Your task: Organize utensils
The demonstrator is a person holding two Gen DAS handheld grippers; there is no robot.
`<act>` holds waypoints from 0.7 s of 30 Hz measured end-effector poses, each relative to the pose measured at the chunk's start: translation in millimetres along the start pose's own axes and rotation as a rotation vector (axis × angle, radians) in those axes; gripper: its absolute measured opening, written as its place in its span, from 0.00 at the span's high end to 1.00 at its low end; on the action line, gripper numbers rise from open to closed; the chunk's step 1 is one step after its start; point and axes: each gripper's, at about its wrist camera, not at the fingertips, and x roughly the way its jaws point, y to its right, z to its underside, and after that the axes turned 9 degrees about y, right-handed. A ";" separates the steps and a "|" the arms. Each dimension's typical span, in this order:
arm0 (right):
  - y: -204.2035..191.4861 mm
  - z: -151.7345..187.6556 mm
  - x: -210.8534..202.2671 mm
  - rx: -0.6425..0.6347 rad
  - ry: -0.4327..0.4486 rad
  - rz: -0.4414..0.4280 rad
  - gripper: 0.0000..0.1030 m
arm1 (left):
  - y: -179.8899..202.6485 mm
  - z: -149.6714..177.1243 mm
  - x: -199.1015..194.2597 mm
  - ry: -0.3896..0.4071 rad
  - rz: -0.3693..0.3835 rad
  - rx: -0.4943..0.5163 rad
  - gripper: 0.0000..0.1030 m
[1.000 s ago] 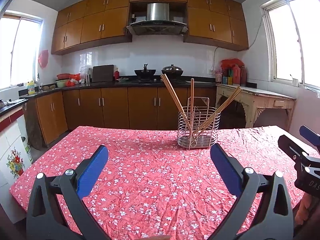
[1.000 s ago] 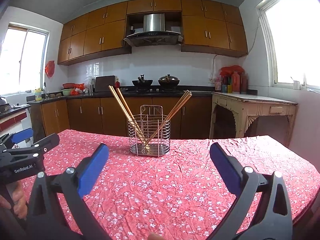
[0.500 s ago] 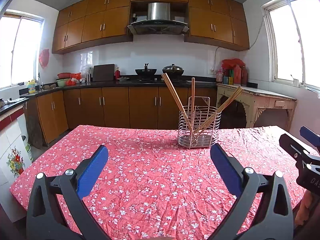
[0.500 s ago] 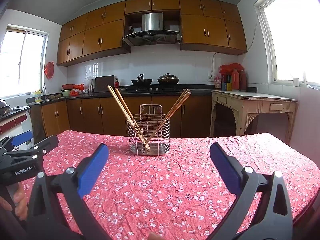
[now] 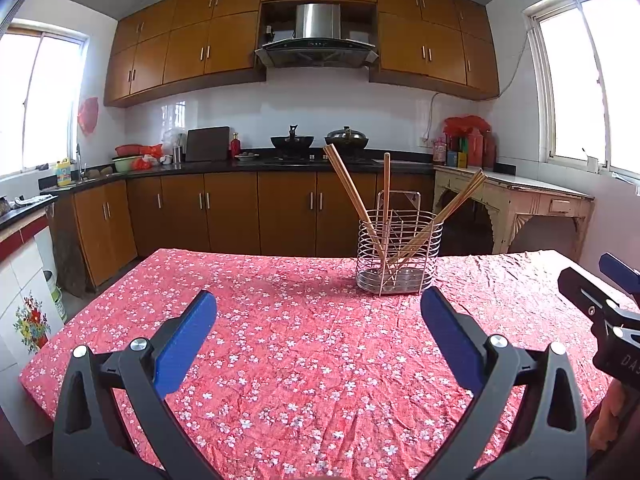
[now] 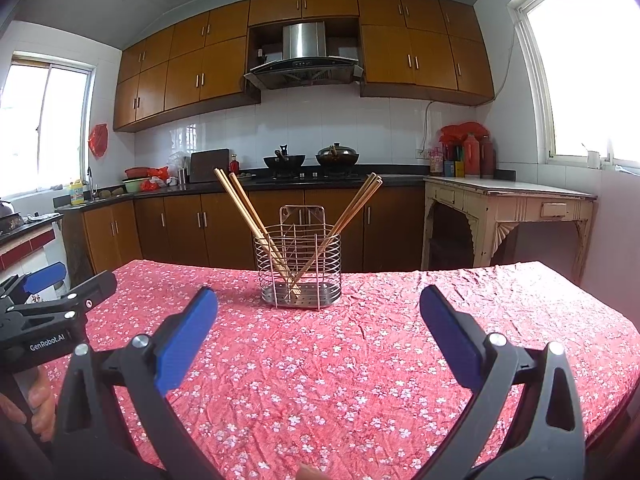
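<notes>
Hovering above the tabletop [image 5: 304, 360], the left gripper [image 5: 318, 312] and the right gripper [image 6: 318, 310] are both seen with jaws spread wide and nothing held between them. A wire utensil basket [image 6: 298, 268] stands well ahead of the right jaws, roughly centred, and ahead and to the right of the left jaws, with wooden chopsticks [image 6: 248, 220] already leaning out of it to both sides. No loose utensil is seen on the floral cloth, so the task is judged either finished or awaiting a regrouping of the chopsticks; a reach forward to the basket would be called for. How many chopsticks there are, and which compartment each occupies, cannot be made out through the wires.
</notes>
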 end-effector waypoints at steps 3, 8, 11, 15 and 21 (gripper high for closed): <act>-0.1 -0.1 -0.1 0.000 0.000 0.001 0.04 | 0.3 0.1 -0.4 0.000 0.001 0.000 0.02; -0.7 0.6 0.5 0.002 -0.001 0.001 0.04 | 0.4 -0.3 0.1 -0.001 0.001 0.000 0.02; -0.8 0.6 0.5 0.001 -0.002 0.001 0.04 | 0.7 -0.2 0.0 -0.002 0.001 0.000 0.02; -1.0 0.8 0.8 0.002 -0.003 0.001 0.04 | 1.0 -0.4 -0.3 -0.002 0.000 0.000 0.02; -1.2 0.8 0.9 0.002 -0.002 0.001 0.04 | 1.4 -0.1 0.4 -0.004 0.002 -0.001 0.02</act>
